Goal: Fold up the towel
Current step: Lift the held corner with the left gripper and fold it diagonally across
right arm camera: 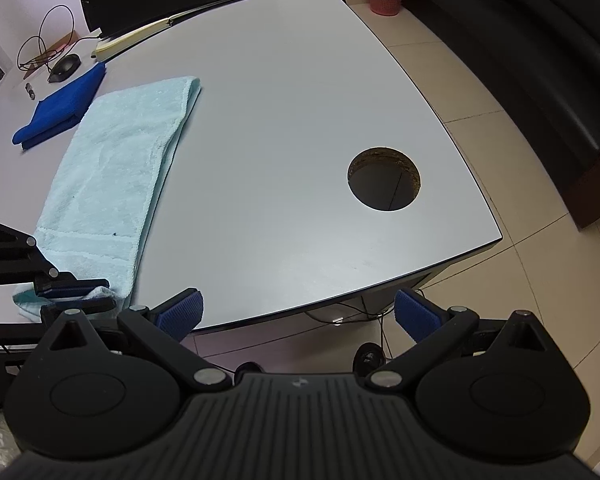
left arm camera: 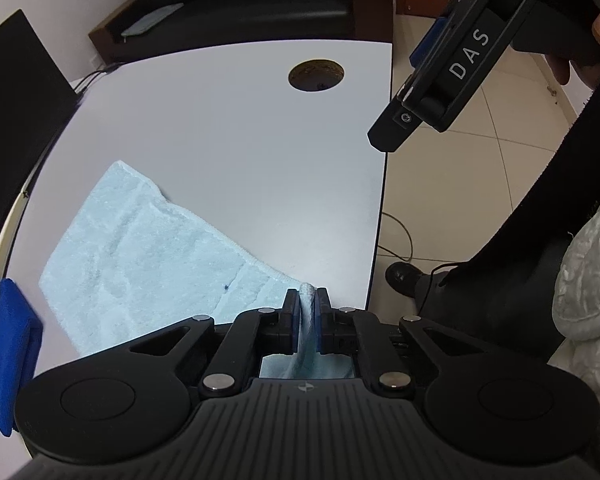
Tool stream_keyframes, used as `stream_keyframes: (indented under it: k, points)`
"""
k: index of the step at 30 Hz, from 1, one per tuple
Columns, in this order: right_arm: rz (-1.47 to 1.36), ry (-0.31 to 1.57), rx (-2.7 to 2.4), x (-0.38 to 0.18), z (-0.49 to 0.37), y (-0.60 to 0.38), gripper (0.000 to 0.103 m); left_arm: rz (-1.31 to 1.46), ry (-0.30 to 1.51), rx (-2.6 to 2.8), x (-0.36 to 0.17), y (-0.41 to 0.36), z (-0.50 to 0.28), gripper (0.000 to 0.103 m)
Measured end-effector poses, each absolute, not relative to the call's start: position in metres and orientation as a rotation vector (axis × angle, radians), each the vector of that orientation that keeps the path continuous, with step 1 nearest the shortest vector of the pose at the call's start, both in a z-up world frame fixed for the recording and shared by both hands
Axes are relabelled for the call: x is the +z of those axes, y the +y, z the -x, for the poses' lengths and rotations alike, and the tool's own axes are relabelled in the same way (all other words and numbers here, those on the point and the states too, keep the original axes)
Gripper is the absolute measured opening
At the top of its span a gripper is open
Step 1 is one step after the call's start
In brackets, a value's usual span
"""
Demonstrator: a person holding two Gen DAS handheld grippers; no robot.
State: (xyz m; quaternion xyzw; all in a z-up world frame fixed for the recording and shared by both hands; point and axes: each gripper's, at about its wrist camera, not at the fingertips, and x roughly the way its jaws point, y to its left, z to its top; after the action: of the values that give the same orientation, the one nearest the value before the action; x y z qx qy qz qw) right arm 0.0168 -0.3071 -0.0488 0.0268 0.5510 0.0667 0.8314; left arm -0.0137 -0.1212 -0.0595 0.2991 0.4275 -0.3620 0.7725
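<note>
The light blue towel (right arm camera: 112, 168) lies folded lengthwise on the white desk (right arm camera: 284, 120), a long strip running from the near edge back toward the far left side, one layer doubled over another with its long hem facing the open desk. Its near corner is pinched up off the surface: the left gripper (left arm camera: 309, 312) has its two blue-padded jaws closed tight on that bunched corner, right at the desk's near edge. Off to the right, the right gripper (right arm camera: 298, 314) hangs past the near edge with its jaws spread wide and nothing between them. Just beyond the towel's far left side sits a folded dark blue cloth (right arm camera: 60, 108). A round cable hole (right arm camera: 384, 178) is cut toward the desk's right corner.
</note>
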Motion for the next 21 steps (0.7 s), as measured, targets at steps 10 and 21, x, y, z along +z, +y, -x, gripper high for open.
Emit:
stream_keyframes:
  k: [10,21]
  points:
    - [-0.035,1.17,0.185,-0.05,-0.025,-0.295,0.102,-0.444,0.906,-0.595,-0.038,-0.085,0.002,0.008]
    - [-0.001,1.169,0.256,-0.051,-0.036,-0.272,0.102,-0.333,0.901,-0.389,-0.024,-0.047,-0.007,0.009]
